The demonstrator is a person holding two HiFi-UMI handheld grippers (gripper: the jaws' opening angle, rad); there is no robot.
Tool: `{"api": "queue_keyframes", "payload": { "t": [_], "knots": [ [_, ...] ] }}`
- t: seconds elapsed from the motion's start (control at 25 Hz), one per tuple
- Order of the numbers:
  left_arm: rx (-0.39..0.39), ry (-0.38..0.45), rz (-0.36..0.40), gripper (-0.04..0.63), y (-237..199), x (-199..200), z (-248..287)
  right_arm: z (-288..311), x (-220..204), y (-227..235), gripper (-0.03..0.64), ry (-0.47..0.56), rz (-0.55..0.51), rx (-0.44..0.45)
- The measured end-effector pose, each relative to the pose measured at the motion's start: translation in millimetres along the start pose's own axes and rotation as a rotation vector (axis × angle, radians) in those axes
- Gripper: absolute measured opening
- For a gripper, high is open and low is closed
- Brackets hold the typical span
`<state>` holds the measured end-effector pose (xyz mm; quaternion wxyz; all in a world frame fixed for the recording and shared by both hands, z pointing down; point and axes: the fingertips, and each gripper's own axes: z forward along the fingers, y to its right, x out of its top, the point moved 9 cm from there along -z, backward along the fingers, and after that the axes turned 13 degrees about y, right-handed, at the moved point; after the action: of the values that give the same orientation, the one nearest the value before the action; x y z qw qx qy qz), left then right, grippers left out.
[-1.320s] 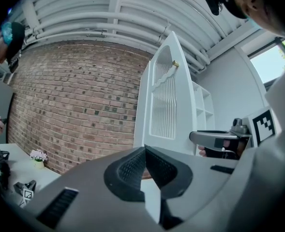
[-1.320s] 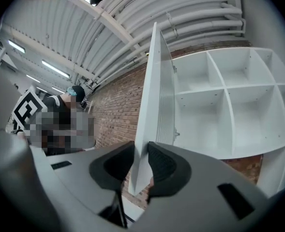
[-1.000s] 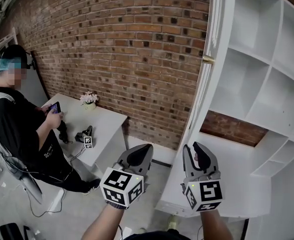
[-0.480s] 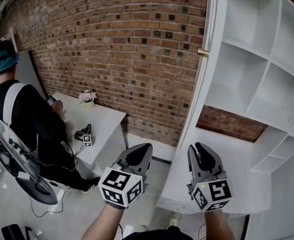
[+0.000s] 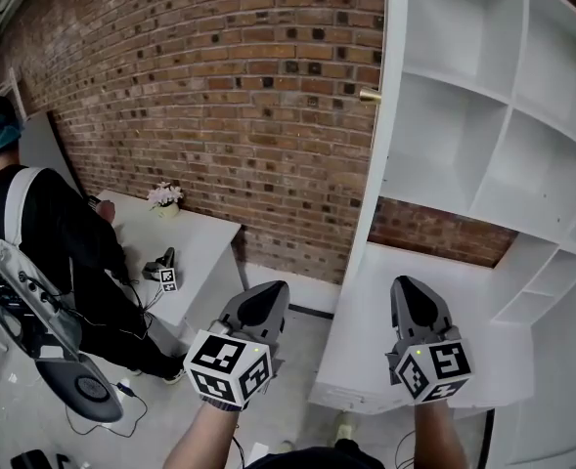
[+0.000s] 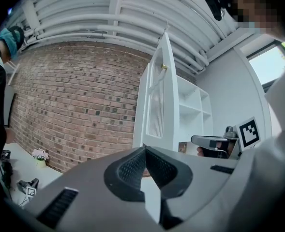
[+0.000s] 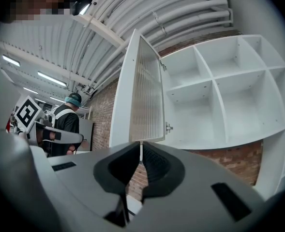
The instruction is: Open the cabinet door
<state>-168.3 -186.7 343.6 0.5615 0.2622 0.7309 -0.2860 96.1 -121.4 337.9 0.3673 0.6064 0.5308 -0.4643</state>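
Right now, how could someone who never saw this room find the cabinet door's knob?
Find the tall white cabinet with open shelves against the brick wall. Its door stands open, seen nearly edge-on. The knob is the small brass stud high on that door, the only gold-coloured spot among the white panels.

At lower centre, the grey two-jaw left gripper with its marker cube (image 5: pixel 265 299) points level, jaws together, empty. At lower right, the matching right gripper (image 5: pixel 411 289) points level too, its jaws closing tip to tip on nothing.
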Motion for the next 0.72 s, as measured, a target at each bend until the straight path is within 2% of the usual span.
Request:
{"api": "queue_keyframes", "payload": {
  "t": [0.72],
  "knots": [
    [0.016, 0.009, -0.007, 0.005, 4.3, 6.2, -6.3, -13.1, 3.0, 13.7, 0.003, -0.021, -0.033, -0.010]
  ]
}}
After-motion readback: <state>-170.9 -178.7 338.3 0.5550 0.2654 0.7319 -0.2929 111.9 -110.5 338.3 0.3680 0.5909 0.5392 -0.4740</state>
